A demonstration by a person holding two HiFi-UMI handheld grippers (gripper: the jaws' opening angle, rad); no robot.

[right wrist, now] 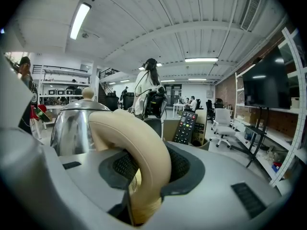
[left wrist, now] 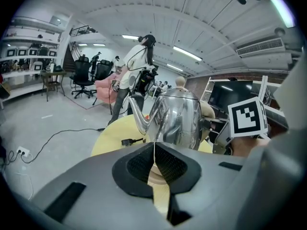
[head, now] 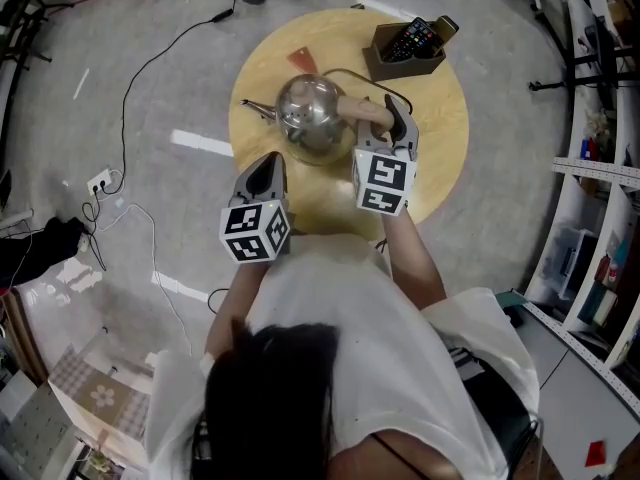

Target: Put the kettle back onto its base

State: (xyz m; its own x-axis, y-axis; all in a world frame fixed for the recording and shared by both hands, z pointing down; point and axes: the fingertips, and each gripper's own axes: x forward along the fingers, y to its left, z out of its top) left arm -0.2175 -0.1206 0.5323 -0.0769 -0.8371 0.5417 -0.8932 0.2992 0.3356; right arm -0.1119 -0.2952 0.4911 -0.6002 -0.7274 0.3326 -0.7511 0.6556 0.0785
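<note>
A shiny steel kettle (head: pixel 308 111) stands on the round wooden table (head: pixel 440 158), its spout to the left and its beige handle (head: pixel 363 110) to the right. My right gripper (head: pixel 393 120) is shut on that handle; in the right gripper view the handle (right wrist: pixel 141 147) fills the space between the black pads (right wrist: pixel 184 166), with the kettle body (right wrist: pixel 74 123) behind it. A dark rim shows under the kettle; I cannot tell whether it is the base. My left gripper (head: pixel 268 165) hovers at the table's near edge, short of the kettle (left wrist: pixel 180 119), its pads (left wrist: pixel 168 164) pressed together on nothing.
A brown box of remote controls (head: pixel 405 48) stands at the table's far right. A reddish triangular piece (head: pixel 303 60) lies behind the kettle. A black cord (head: pixel 350 73) curls across the tabletop, its plug (left wrist: pixel 125 141) left of the kettle. Cables and a power strip (head: pixel 100 181) lie on the floor at left.
</note>
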